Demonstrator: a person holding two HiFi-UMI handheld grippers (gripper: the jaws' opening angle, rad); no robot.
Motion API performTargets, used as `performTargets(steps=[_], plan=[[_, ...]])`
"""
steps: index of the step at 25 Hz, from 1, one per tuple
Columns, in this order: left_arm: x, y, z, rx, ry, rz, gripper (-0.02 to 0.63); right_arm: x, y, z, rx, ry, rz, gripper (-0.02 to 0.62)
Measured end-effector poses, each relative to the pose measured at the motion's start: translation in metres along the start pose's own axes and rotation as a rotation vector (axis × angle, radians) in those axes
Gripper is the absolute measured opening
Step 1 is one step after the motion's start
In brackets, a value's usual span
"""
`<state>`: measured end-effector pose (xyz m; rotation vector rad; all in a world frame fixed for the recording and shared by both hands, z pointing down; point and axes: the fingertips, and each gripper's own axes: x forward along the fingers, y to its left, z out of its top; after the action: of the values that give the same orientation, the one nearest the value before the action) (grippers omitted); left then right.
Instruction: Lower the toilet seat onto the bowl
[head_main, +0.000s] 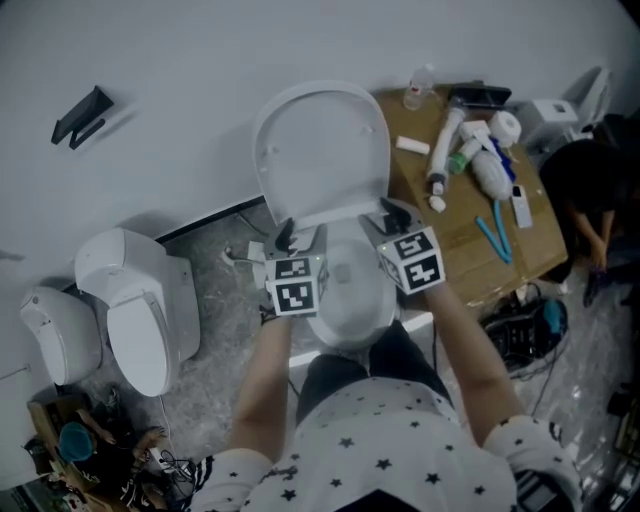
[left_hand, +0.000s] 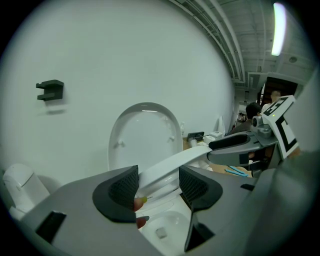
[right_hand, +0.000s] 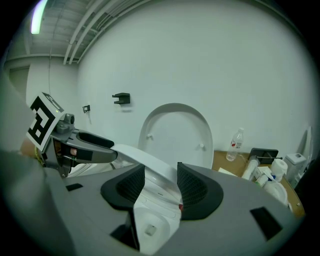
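Note:
A white toilet bowl (head_main: 350, 295) stands against the wall, its lid (head_main: 320, 150) upright. The seat ring (head_main: 338, 222) is held partway up above the bowl. My left gripper (head_main: 284, 240) is shut on the ring's left side and my right gripper (head_main: 391, 218) on its right side. In the left gripper view the seat (left_hand: 187, 156) runs as a white band between the pads of the left gripper (left_hand: 157, 182) and across to the other gripper, with the bowl (left_hand: 162, 227) below. The right gripper view mirrors this: seat (right_hand: 135, 155), right gripper (right_hand: 161, 182), lid (right_hand: 175, 132).
Two more white toilets (head_main: 140, 310) (head_main: 60, 335) stand on the floor to the left. A brown table (head_main: 480, 255) at the right carries bottles, tubes and tools. A black bracket (head_main: 80, 118) hangs on the wall. A person (head_main: 590, 200) sits at far right; cables (head_main: 520, 325) lie nearby.

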<state>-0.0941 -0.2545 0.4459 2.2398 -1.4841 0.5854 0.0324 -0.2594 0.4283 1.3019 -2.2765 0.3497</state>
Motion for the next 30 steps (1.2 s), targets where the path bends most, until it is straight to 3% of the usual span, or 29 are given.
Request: performTargets(steps=[11, 30], plan=[[-0.013, -0.013, -0.018, 0.018, 0.009, -0.022, 0.244, -0.016, 0.009, -0.019, -0.002, 0.009, -0.005, 0.192], [-0.042, -0.033, -0.065, 0.030, 0.064, 0.007, 0.244, -0.047, 0.035, -0.059, -0.046, 0.058, 0.113, 0.201]])
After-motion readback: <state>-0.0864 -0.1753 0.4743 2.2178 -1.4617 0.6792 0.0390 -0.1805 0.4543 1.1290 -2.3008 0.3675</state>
